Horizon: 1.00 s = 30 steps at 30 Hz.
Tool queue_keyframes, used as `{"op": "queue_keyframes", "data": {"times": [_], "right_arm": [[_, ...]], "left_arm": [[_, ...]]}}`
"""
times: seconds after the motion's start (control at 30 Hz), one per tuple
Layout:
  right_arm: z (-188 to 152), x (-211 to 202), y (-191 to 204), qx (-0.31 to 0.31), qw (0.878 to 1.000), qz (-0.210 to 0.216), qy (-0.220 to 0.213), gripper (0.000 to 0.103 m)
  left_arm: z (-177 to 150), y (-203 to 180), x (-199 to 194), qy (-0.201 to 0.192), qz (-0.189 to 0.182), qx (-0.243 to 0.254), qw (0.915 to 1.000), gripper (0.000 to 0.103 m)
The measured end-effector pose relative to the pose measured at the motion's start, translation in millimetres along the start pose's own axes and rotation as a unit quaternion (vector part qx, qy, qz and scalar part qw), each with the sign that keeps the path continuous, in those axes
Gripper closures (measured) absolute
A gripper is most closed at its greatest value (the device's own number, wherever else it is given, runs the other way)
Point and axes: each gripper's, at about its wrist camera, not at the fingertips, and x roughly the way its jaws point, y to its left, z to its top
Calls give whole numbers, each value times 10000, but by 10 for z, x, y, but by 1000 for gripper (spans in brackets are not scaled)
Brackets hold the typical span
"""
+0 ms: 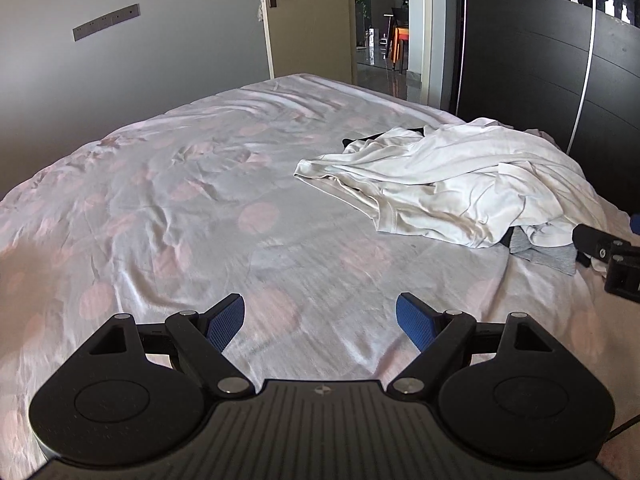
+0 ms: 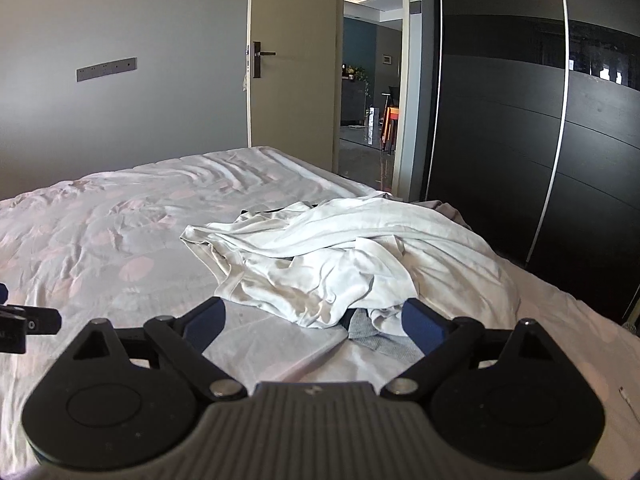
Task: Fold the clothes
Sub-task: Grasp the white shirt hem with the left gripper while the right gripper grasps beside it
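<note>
The left tool (image 1: 320, 322) is spread wide and empty over the bed (image 1: 200, 200). The right tool (image 2: 314, 320) is likewise spread and empty, with the white shirt (image 2: 340, 248) at frame centre.

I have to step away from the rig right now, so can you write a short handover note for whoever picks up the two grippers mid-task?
Left gripper: open, nothing between its fingers, over bare bedsheet.
Right gripper: open, holding nothing, pointed at the near edge of the pile.
Clothes: a crumpled white garment lies heaped on the right side of the bed, with a grey piece poking out beneath its near edge and something dark under the far side.
Done: nothing folded that these views show.
Left: pull one garment from the pile, spread it flat on the free sheet, fold it, then repeat for the others.
</note>
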Motion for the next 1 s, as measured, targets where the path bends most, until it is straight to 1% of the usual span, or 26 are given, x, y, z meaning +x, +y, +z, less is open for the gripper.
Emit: {"op": "queue_keyframes", "data": {"times": [0.03,0.07,0.2,0.27,0.37,0.4,0.43,0.5,0.53,0.6,0.67,0.77,0.83,0.97,1.0], "right_arm": [[43,119,-25,-81,10000,18,36,19],[79,237,-39,-171,9998,50,63,20],[201,728,-43,-567,9982,92,156,21],[244,973,-12,-770,9967,93,225,22],[272,1312,57,-976,9944,202,366,25],[267,1416,84,-1006,9936,278,431,27],[243,1511,119,-1031,9926,382,513,30],[182,1691,197,-1084,9900,586,683,33],[135,1770,242,-1105,9888,650,763,33],[31,1916,319,-1121,9866,753,921,33],[-72,2028,357,-1122,9850,777,1056,33],[-215,2192,372,-1276,9825,649,1195,37],[-298,2279,373,-1404,9802,584,1267,40],[-362,2382,386,-1521,9792,493,1246,41],[-352,2406,398,-1544,9788,470,1260,41]], "left_arm": [[36,18,83,38,14,7,10000,20],[78,32,176,76,38,4,10000,20],[247,74,559,187,117,-13,9998,20],[346,80,786,287,66,-32,9996,21],[489,27,1168,509,-237,-121,9983,21],[526,5,1293,560,-360,-158,9977,24],[560,-28,1424,611,-476,-196,9968,25],[604,-97,1658,735,-691,-266,9945,28],[616,-134,1763,806,-790,-299,9932,31],[640,-206,1975,948,-988,-364,9899,32],[647,-273,2165,1083,-1157,-433,9864,34],[633,-341,2380,1255,-1371,-605,9807,35],[631,-368,2501,1319,-1463,-763,9774,35],[668,-437,2654,1274,-1422,-933,9772,35],[678,-454,2689,1260,-1412,-972,9771,37]]}}
